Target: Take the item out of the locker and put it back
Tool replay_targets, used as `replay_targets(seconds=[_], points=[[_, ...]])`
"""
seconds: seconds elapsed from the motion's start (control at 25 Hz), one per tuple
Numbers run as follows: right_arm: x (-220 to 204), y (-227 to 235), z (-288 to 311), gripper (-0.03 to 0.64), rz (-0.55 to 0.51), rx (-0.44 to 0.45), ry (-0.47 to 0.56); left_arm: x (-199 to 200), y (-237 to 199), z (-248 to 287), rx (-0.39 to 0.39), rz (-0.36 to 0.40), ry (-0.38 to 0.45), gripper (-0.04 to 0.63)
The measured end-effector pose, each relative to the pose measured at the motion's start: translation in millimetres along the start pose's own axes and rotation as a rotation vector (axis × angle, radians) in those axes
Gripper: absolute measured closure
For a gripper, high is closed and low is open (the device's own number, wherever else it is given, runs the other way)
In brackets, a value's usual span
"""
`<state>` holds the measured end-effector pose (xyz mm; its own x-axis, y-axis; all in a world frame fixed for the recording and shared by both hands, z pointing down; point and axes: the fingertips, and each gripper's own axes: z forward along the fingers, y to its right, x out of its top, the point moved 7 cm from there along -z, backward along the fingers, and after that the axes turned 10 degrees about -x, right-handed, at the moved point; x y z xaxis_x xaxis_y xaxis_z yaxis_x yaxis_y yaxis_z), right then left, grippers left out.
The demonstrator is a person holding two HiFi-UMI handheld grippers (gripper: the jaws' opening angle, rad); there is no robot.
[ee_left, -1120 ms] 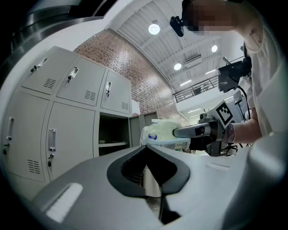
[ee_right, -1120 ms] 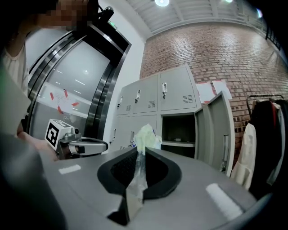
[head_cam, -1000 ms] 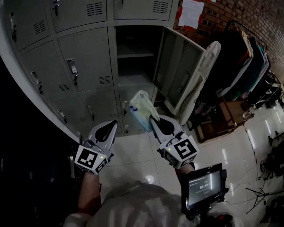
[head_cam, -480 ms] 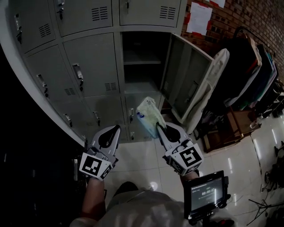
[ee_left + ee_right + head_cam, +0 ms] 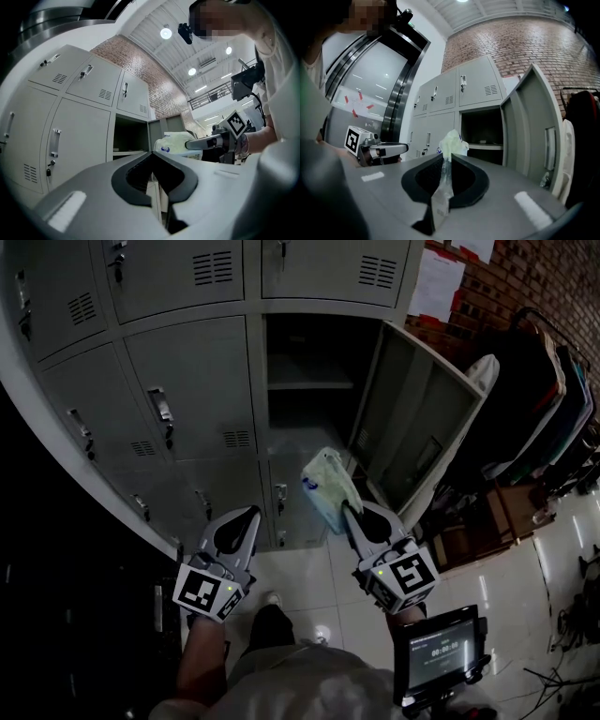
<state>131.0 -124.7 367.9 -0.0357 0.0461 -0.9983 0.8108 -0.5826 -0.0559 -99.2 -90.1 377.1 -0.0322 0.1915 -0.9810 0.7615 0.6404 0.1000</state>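
A pale green-white plastic bag (image 5: 330, 486) hangs from my right gripper (image 5: 347, 507), which is shut on the bag's edge (image 5: 443, 176). It hangs in front of the open locker (image 5: 305, 381), below its opening and outside it. The locker's door (image 5: 417, 437) stands swung out to the right, and a shelf (image 5: 305, 385) shows inside. In the left gripper view the bag (image 5: 176, 143) and my right gripper (image 5: 206, 143) appear at the right. My left gripper (image 5: 251, 512) is shut and holds nothing, to the left of the bag.
Grey lockers (image 5: 178, 390) with handles fill the wall left of the open one. Dark clothes hang on a rack (image 5: 539, 399) at the right, against a brick wall (image 5: 506, 277). A small screen (image 5: 439, 652) sits low right. The floor is glossy tile.
Both grippers and the bag have shifted slightly right and down in the head view. The open locker looms a little larger and higher. The grip on the bag is unchanged.
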Motion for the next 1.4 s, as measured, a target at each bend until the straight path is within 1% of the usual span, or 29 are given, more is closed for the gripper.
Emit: replay_targets(seconds=[0.24, 0.4, 0.48, 0.56, 0.72, 0.8, 0.96, 1.04, 1.12, 1.24, 1.4], points=[[7.5, 13.5, 80.8, 0.606, -0.021, -0.043, 0.006, -2.8, -70.5, 35.7, -0.054, 0.028, 0.018, 0.589], [21.4, 20.5, 133.0, 0.606, -0.048, -0.068, 0.041, -2.1, -119.6, 60.5, -0.110, 0.038, 0.025, 0.589], [22.6, 23.3, 149.8, 0.606, -0.038, -0.086, 0.042, -1.7, -138.4, 71.4, -0.124, 0.050, 0.027, 0.589], [21.3, 28.3, 161.6, 0.606, -0.021, -0.098, 0.032, -1.9, -152.4, 80.8, -0.134, 0.046, 0.023, 0.589], [20.9, 47.1, 175.8, 0.606, -0.021, -0.127, 0.036, -2.3, -162.7, 94.2, -0.154, 0.058, 0.022, 0.589], [27.3, 56.9, 188.5, 0.606, -0.030, -0.144, 0.047, -2.3, -166.1, 97.6, -0.149, 0.053, 0.025, 0.589], [53.6, 79.2, 230.3, 0.606, -0.098, -0.174, 0.078, -3.0, -167.9, 100.9, -0.150, 0.027, 0.047, 0.589], [64.7, 91.8, 258.8, 0.606, -0.127, -0.193, 0.082, -8.3, -167.6, 102.8, -0.150, 0.028, 0.037, 0.589], [67.0, 102.6, 285.9, 0.606, -0.150, -0.208, 0.055, -14.3, -164.3, 105.5, -0.158, 0.028, 0.018, 0.589], [58.8, 109.7, 314.5, 0.604, -0.184, -0.212, -0.019, -20.4, -159.4, 109.1, -0.184, 0.036, -0.022, 0.589], [42.7, 107.3, 332.1, 0.603, -0.195, -0.210, -0.071, -25.3, -164.7, 111.9, -0.175, 0.015, -0.019, 0.589]])
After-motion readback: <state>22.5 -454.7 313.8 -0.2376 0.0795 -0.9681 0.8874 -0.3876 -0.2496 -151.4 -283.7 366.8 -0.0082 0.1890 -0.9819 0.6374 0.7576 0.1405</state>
